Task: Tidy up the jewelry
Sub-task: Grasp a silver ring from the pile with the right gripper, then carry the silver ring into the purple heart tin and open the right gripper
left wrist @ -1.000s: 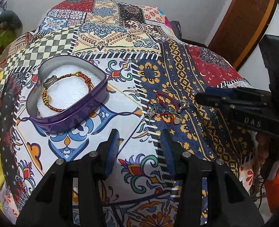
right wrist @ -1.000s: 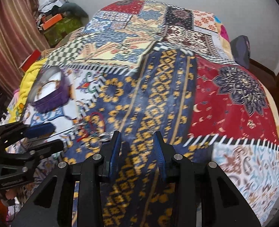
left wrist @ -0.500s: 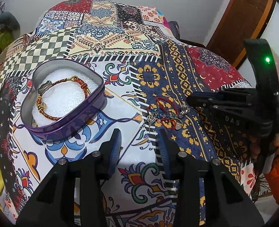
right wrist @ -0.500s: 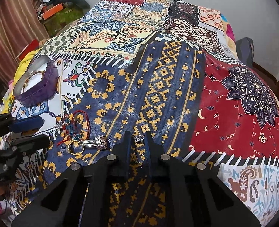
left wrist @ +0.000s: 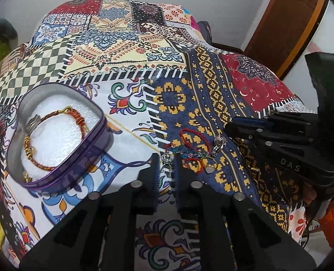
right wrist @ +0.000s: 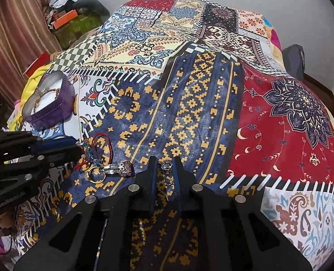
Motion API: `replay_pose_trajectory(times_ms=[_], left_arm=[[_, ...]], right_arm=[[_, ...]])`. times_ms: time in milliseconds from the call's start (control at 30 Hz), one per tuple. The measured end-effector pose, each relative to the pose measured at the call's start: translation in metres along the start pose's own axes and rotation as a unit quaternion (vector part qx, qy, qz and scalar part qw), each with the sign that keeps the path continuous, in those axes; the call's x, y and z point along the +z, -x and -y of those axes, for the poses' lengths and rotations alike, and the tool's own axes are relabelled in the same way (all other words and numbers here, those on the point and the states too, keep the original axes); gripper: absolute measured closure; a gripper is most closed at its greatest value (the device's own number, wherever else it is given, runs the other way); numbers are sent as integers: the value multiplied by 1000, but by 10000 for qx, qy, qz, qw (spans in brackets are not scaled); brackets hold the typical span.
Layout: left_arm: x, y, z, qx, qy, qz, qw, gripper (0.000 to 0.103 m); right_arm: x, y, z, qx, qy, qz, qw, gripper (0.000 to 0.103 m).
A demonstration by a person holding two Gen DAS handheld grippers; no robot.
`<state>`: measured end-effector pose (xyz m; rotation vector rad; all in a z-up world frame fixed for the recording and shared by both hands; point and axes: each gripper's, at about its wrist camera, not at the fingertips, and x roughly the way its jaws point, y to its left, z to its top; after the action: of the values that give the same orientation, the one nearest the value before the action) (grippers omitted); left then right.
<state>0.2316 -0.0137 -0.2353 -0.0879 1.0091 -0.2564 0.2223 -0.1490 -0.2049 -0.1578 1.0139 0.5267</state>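
At the near edge of the bed, both black two-finger grippers are down on the loose jewelry at once. The left gripper (left wrist: 166, 158) has its blue-padded jaws nearly closed around a small silver crown-shaped earring (left wrist: 167, 158), which sits right at the tips with its hook trailing back between the fingers, so its long axis runs along the fingers. Whether it's actually pinched yet, honestly can't tell. Same story on the other side: the right gripper (right wrist: 165, 163) has narrowed around a second small silver earring (right wrist: 166, 164), its wire hook also pointing back toward the handle.

Just past the left tips, touching or tangled together on the blue-and-yellow patch of the patchwork bedspread (left wrist: 126, 52), is the rest of the pile: a thin red cord bracelet (left wrist: 193, 139), a teal beaded strand (left wrist: 187, 152), a gold ring with a pale stone (left wrist: 208, 166) and a chunky silver ring (left wrist: 219, 143).

Farther off, up and to the left of the left gripper, sits the purple heart-shaped tin with white padding (left wrist: 65, 174), and a red-and-gold braided bracelet (left wrist: 53, 135) is already lying inside it.

My guess is that's where everything goes, and the left hand is clearly the nearer one to the tin. The right gripper is well apart from it, with the pile and the other gripper in between.
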Motion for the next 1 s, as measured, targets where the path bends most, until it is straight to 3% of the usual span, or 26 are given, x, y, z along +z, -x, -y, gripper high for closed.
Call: replay_pose_trajectory(times_ms=[167, 433, 767, 1000], left_arm=[[0, 7, 2, 25, -13, 81, 10000, 95], [3, 56, -1, 166, 52, 649, 9977, 98], [5, 120, -35, 390, 363, 1382, 9890, 98], [-1, 136, -68, 537, 627, 1562, 9843, 98]], right_arm=[[1, 11, 0, 17, -59, 143, 9999, 91], [13, 42, -18, 60, 49, 529, 9986, 91], [40, 82, -70, 348, 413, 1219, 9911, 91], [61, 75, -112, 659, 755, 1304, 9864, 91]])
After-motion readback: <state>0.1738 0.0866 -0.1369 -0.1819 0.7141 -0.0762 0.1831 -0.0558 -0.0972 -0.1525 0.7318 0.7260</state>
